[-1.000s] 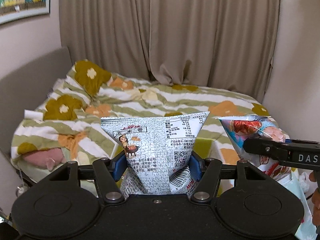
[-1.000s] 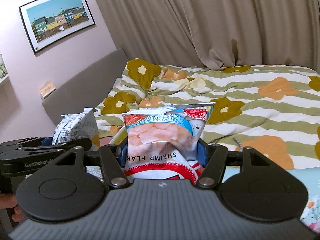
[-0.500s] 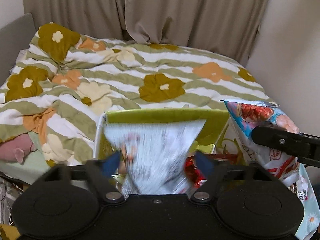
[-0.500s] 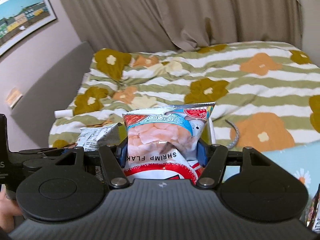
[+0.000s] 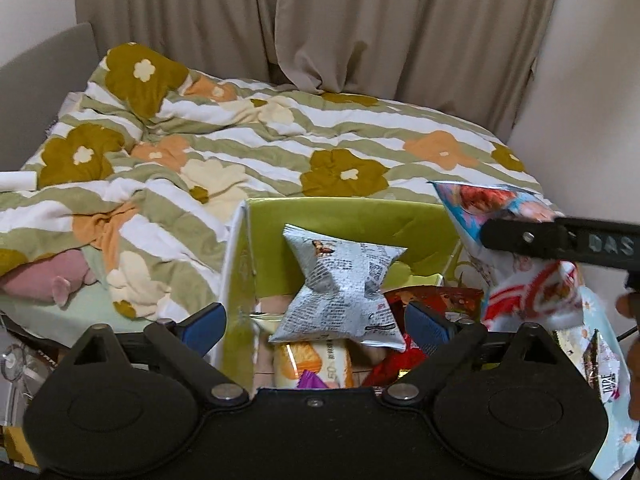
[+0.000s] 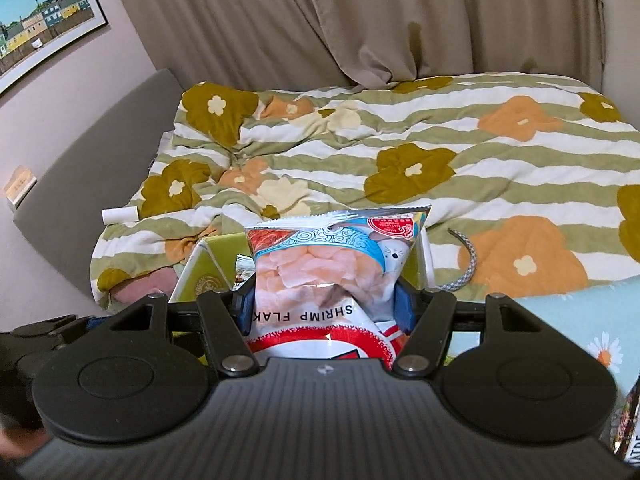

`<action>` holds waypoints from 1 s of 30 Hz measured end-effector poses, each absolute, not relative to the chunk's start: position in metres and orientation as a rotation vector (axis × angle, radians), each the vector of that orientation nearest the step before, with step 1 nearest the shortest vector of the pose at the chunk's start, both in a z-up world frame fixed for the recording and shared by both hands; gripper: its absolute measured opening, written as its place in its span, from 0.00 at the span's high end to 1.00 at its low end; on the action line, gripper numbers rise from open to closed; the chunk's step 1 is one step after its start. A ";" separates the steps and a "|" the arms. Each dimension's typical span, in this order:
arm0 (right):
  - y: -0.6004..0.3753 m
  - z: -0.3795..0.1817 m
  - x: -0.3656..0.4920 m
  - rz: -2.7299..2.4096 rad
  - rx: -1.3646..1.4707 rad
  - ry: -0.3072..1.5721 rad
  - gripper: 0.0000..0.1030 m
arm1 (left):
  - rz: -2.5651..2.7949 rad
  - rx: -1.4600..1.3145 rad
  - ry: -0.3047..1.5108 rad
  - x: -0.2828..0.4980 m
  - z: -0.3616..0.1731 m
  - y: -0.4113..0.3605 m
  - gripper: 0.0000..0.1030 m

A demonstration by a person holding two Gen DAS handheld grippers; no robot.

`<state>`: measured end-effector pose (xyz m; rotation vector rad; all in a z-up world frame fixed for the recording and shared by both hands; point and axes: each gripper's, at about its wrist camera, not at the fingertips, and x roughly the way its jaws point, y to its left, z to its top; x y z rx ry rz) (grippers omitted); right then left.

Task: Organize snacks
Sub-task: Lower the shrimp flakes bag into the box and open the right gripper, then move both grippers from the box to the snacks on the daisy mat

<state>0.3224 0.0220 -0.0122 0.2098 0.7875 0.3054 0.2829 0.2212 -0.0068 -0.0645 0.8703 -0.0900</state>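
The left gripper [image 5: 316, 326], clamped a second ago, now gapes wide; its grey bag [image 5: 340, 292] lies in the green box [image 5: 352, 216] at twelve o'clock. The right gripper [image 6: 324, 312] grips the shrimp bag [image 6: 332, 256], probably next in.

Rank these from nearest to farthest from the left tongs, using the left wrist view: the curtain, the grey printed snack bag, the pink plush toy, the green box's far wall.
1. Grey printed snack bag: between the open left tongs, over the box.
2. Green box's far wall: just behind the bag.
3. Pink plush toy: far left, at the bed's edge.
4. Curtain: beyond the bed.
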 end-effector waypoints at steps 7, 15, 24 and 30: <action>0.037 -0.021 0.342 0.312 0.197 0.817 0.02 | -0.051 -0.065 0.858 0.275 -0.006 0.229 0.05; 0.035 -0.032 0.325 0.297 0.200 0.777 0.00 | -0.026 -0.118 0.873 0.265 -0.014 0.236 0.05; 0.028 -0.025 0.305 0.283 0.181 0.745 0.00 | -0.034 -0.103 0.846 0.253 -0.001 0.224 0.05; 0.019 -0.010 0.286 0.279 0.204 0.711 0.00 | -0.053 -0.083 0.802 0.244 0.015 0.216 0.05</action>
